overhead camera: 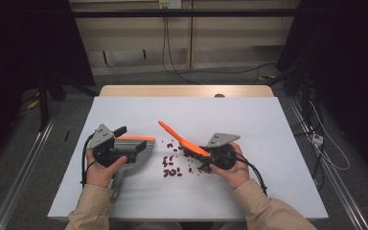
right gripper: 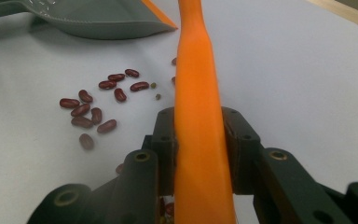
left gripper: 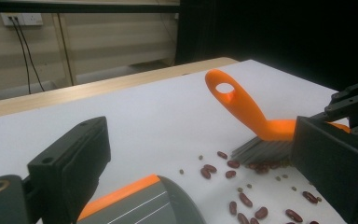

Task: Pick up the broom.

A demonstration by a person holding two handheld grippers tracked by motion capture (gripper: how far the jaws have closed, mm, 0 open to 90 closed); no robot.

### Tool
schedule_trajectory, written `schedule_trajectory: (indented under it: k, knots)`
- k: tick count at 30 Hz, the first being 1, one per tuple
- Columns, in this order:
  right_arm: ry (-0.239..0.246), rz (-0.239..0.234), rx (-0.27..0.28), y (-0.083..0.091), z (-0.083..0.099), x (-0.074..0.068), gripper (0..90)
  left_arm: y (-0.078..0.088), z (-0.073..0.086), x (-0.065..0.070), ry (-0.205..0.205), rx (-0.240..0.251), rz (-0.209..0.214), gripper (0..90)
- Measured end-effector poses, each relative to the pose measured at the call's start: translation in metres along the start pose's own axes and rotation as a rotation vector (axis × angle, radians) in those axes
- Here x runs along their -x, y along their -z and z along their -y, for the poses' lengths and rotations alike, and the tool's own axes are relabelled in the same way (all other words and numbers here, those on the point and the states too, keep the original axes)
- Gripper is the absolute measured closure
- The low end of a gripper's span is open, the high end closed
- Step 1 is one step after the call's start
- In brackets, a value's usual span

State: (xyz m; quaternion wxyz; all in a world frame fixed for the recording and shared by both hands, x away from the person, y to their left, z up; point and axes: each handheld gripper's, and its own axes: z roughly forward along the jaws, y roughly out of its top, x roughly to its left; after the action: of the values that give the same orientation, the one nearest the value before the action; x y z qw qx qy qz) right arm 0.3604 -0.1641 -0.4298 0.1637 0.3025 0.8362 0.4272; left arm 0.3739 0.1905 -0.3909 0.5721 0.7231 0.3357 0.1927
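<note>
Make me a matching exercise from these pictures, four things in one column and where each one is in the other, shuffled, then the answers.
Things:
1. brush
2. dustpan
3. red beans
4. power socket

Places:
A. on the wall behind the table
B. scattered loose on the white tabletop
C. clamped by its orange handle in the right hand-held gripper
D. lying at the left hand-held gripper, orange edge toward the beans

Pairs: 1-C, 2-D, 3-B, 4-A
</note>
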Motion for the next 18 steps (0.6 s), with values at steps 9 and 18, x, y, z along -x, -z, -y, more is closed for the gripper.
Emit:
schedule_trajectory:
  k: [9,18]
  knots:
    - [0.004,-0.010,0.006,0.003,0.000,-0.004,70.0,0.001,0.001,0.000,0.003,-0.003,-0.003,5.1]
    - [-0.032,-0.001,0.079,0.012,-0.008,0.011,70.4,0.001,0.002,0.000,0.005,-0.005,0.000,5.1]
